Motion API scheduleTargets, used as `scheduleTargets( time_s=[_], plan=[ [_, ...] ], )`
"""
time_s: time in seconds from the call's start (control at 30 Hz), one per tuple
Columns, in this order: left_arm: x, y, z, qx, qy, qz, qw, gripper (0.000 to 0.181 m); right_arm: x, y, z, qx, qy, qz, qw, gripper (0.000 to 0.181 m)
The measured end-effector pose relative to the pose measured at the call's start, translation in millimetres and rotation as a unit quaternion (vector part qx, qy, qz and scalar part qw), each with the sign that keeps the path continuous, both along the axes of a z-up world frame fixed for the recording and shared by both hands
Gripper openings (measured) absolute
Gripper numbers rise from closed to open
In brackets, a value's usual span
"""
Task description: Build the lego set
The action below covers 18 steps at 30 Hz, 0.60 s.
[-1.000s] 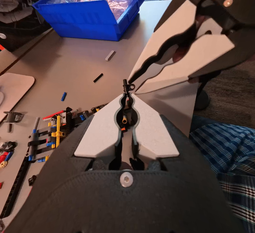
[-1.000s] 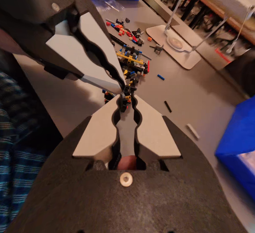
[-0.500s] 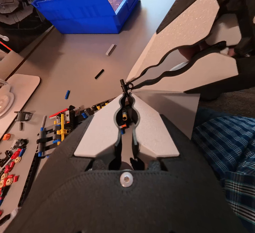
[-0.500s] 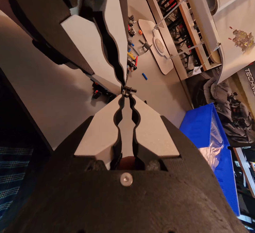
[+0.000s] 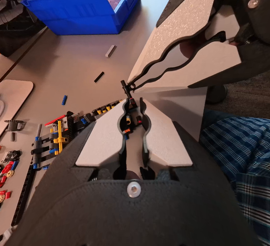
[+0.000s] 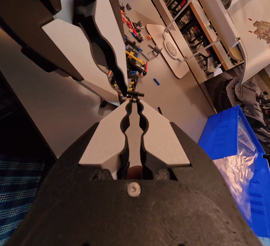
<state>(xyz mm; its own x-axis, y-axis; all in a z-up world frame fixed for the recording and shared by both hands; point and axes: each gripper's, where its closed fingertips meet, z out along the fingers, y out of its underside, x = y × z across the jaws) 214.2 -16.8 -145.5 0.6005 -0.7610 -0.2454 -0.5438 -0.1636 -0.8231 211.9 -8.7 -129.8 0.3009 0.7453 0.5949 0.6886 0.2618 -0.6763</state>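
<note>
My left hand-held gripper (image 5: 133, 100) has just parted, releasing the small black connector piece (image 5: 127, 88). My right hand-held gripper (image 6: 133, 100) pinches it above the desk (image 5: 73, 58). The handover looks complete; attaching comes next.

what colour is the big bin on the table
Blue bin, clearest in the left wrist view.

Close facing wrist views, shared table (image 5: 81, 58)

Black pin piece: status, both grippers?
Right gripper shut on black pin piece. Left gripper open just below it. Nothing between them.
</note>
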Motion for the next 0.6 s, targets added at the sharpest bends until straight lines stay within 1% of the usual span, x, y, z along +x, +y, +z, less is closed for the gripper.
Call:
scheduleTargets(
  time_s=[0.03, 0.2, 0.33, 0.47, 0.6],
  plan=[
    [-1, 0, -1, -0.003, -0.003, 0.002, 1.0, 0.013, 0, 1, 0, -0.003, 0.003, -0.001, 1.0, 0.005],
    [-5, -1, -2, 0.002, -0.008, 0.011, 1.0, 0.019, 1, 3, -6, -0.021, 0.008, -0.009, 1.0, 0.005],
    [-17, 1, 3, 0.012, -0.017, 0.019, 1.0, 0.024, 3, 8, -10, -0.034, 0.017, -0.021, 0.999, 0.005],
    [-36, 3, 14, 0.024, -0.035, 0.031, 0.999, 0.027, 4, 14, -15, -0.054, 0.029, -0.037, 0.997, 0.005],
    [-65, 4, 19, 0.037, -0.043, 0.047, 0.997, 0.029, 9, 23, -22, -0.077, 0.037, -0.06, 0.995, 0.005]
  ],
)
